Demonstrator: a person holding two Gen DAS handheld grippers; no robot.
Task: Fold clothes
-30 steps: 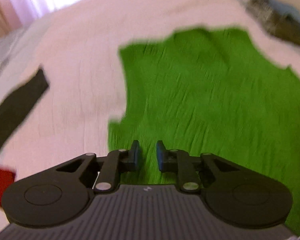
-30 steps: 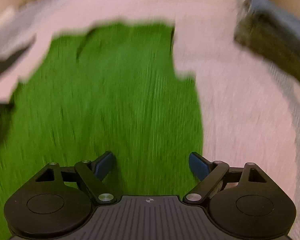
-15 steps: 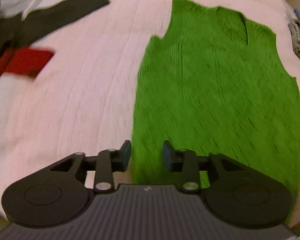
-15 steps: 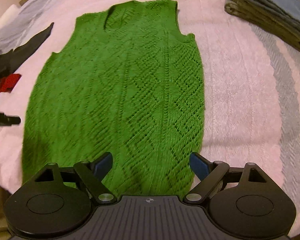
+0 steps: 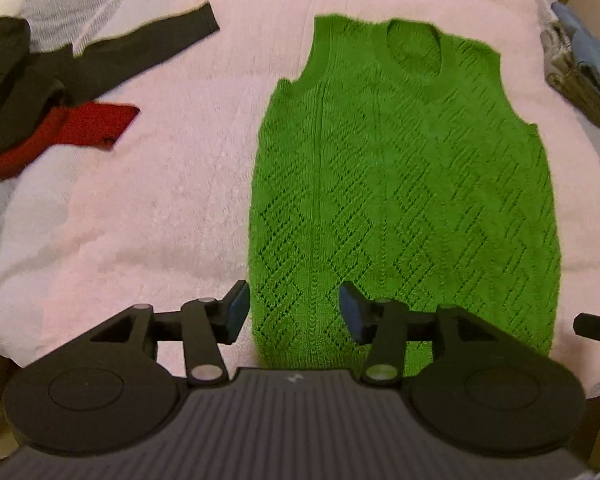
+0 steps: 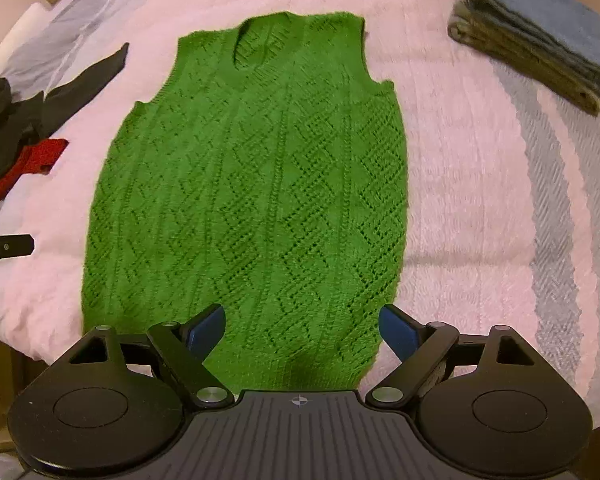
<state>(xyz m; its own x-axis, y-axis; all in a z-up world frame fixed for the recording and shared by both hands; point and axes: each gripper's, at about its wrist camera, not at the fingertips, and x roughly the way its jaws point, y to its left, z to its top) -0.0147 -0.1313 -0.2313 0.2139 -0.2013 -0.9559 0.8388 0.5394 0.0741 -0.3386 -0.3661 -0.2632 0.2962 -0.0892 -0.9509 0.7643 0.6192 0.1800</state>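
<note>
Across the pink blanket (image 6: 460,184) a green knit vest (image 6: 252,184) lies flat, neck at twelve o'clock, spread for folding; left gripper (image 5: 292,312) opening, right gripper (image 6: 302,328) wide, both empty above its hem.

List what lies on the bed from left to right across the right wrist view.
Black garment with red knit garment beneath → green diamond-knit sleeveless vest, spread flat → folded stack of olive and blue clothes.
</note>
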